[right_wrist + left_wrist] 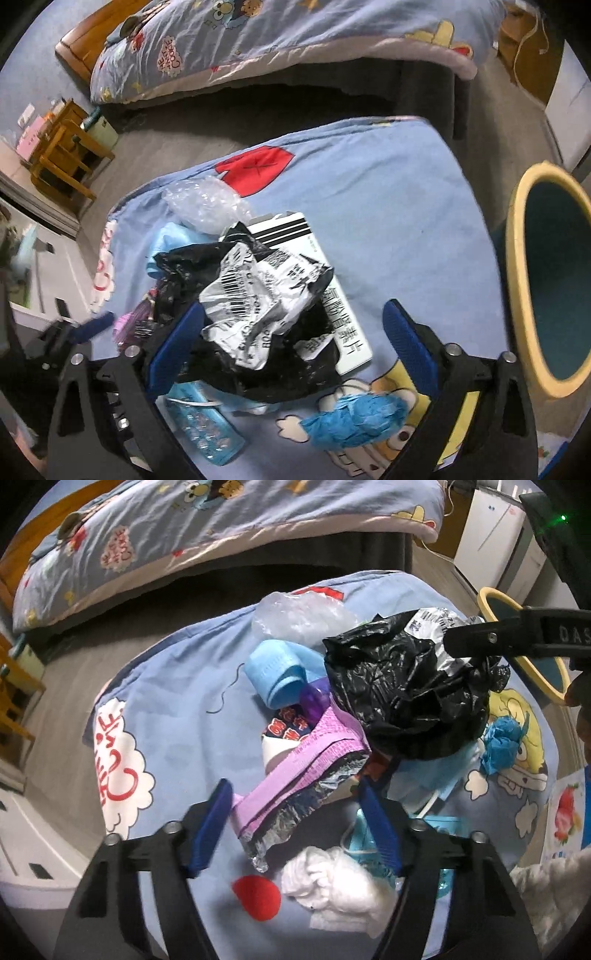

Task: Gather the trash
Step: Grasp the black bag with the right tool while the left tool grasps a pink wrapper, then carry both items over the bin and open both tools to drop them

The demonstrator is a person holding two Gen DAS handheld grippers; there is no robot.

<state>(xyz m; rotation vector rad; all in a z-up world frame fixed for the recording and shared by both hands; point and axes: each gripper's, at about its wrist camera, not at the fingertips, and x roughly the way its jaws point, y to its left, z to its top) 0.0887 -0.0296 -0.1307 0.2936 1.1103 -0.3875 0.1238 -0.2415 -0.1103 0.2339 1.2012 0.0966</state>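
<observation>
Both grippers are down over the trash pile; landmark = black plastic bag (258, 354).

Left gripper (295, 827): jaws part spread, straddling the purple foil wrapper (295, 775), which lies on the near left side of the bag. Pads don't look to be pressing on it yet. Wrapper is a flattened pouch, purple print outside, crinkled silver inside, its open end toward the camera. I'd close across the flat faces, not the edges; foil slips.

Right gripper (291, 350): jaws wide, left pad against the bag's flank, right pad well clear of it. Nothing pinched. Bag is thin crumpled film with a wrinkled white barcode label (258, 295) on top. I'd bite deep into the bunched film, since a grab on the label alone may peel or tear.

Just nearer than the bag: white tissue wad (332, 886), soft; blue crepe-paper ball (354, 417).

Under the bag's far side: flat white carton (332, 295), rigid, printed.

Beyond the bag: rolled blue fabric (273, 672), then clear crinkled plastic (203, 203).

Right of the bag, off the cartoon-print blue sheet (388, 206): yellow-rimmed bin (524, 280), teal inside, mouth open, likely the drop target.
</observation>
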